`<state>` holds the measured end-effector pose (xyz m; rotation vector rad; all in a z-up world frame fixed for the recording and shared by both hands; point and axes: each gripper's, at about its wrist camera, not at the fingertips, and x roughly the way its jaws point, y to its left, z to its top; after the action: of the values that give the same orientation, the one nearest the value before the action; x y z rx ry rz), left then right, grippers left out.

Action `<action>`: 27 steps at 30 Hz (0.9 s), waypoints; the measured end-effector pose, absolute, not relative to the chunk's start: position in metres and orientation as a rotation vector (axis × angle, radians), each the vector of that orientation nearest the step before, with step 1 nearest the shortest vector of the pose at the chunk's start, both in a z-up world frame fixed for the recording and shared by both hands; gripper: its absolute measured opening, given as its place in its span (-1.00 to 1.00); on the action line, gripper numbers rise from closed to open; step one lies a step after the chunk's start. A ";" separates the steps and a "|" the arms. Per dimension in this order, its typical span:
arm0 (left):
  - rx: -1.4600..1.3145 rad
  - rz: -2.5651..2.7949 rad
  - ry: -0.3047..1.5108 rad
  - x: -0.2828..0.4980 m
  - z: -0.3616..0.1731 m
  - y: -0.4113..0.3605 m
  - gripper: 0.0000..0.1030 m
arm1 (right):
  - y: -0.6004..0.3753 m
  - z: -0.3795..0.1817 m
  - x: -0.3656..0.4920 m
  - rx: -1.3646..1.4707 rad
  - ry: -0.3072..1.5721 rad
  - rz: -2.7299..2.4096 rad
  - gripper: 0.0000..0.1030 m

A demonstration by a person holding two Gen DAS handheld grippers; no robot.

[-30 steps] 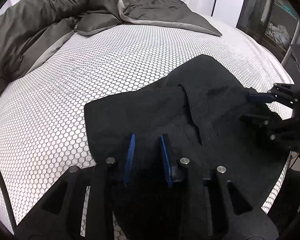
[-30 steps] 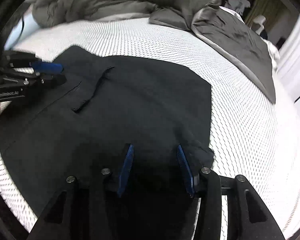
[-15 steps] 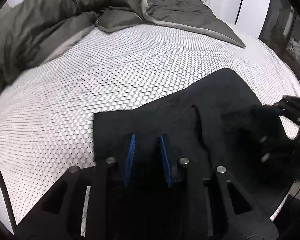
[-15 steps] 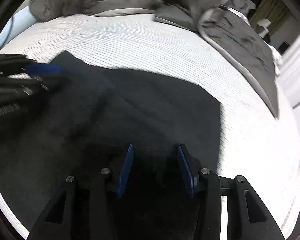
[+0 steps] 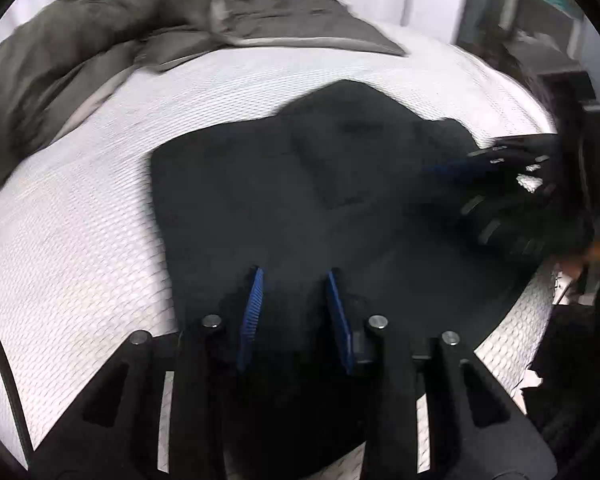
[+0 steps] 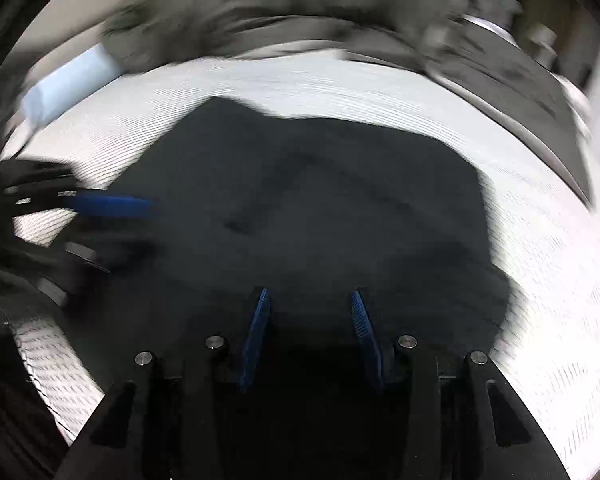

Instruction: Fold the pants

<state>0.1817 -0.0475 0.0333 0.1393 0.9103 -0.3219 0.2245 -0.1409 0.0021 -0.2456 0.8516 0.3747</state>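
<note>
Black pants (image 5: 300, 184) lie folded on a white honeycomb-pattern mattress (image 5: 80, 240). My left gripper (image 5: 293, 272) hangs over their near edge, its jaws opening, blue pads apart with dark cloth between and below them. My right gripper (image 6: 310, 291) is over the pants (image 6: 320, 200) at their near right part, jaws closing, pads still apart over black cloth. It is too dark to see whether either pair of pads touches the cloth. Each gripper shows in the other's view: a blurred blue pad (image 6: 112, 204) at the left, a blue pad (image 5: 448, 168) at the right.
A crumpled grey duvet (image 5: 60, 60) covers the far side of the bed, also visible as the duvet (image 6: 300, 12). A pale blue pillow-like thing (image 6: 72, 80) lies at the far left. The mattress edge (image 5: 520, 320) drops off at the right, with dark furniture (image 5: 560, 80) beyond.
Both views have shifted and blurred. The pants' straight right edge has turned wavy and bunched. The left pads stand wider apart than before, and the right pads a little closer.
</note>
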 end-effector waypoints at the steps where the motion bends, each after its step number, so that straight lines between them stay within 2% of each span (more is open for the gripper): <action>1: 0.140 -0.274 0.906 0.176 0.034 -0.038 -0.40 | -0.162 0.003 0.223 -0.193 0.847 0.375 -0.37; 5: 0.030 -0.350 0.859 0.152 0.052 -0.031 -0.40 | -0.172 0.020 0.209 -0.119 0.792 0.387 -0.33; 8: 0.082 -0.476 0.842 0.138 0.051 -0.058 -0.31 | -0.127 0.028 0.177 -0.156 0.751 0.497 -0.30; 12: 0.237 -0.472 0.909 0.135 0.027 -0.074 -0.32 | -0.086 -0.002 0.170 -0.329 0.803 0.506 -0.28; 14: 0.231 -0.471 0.903 0.130 0.031 -0.063 -0.31 | -0.110 -0.006 0.171 -0.271 0.786 0.485 -0.28; 15: 0.218 -0.466 0.904 0.127 0.034 -0.056 -0.22 | -0.134 -0.004 0.171 -0.225 0.785 0.447 -0.29; 16: 0.222 -0.443 0.903 0.126 0.036 -0.048 -0.23 | -0.154 -0.003 0.172 -0.182 0.784 0.427 -0.44; 17: 0.234 -0.428 0.902 0.127 0.036 -0.044 -0.22 | -0.174 -0.001 0.171 -0.126 0.782 0.437 -0.49; 24: 0.132 -0.395 0.882 0.116 0.050 -0.029 -0.22 | -0.229 0.024 0.140 0.063 0.692 0.429 -0.37; 27: 0.149 -0.360 0.914 0.131 0.038 -0.030 -0.22 | -0.250 0.011 0.142 0.180 0.706 0.384 -0.33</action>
<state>0.1308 -0.0302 0.0382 0.1487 0.9135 -0.3602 0.1416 -0.2505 0.0111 0.1795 0.7055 0.3842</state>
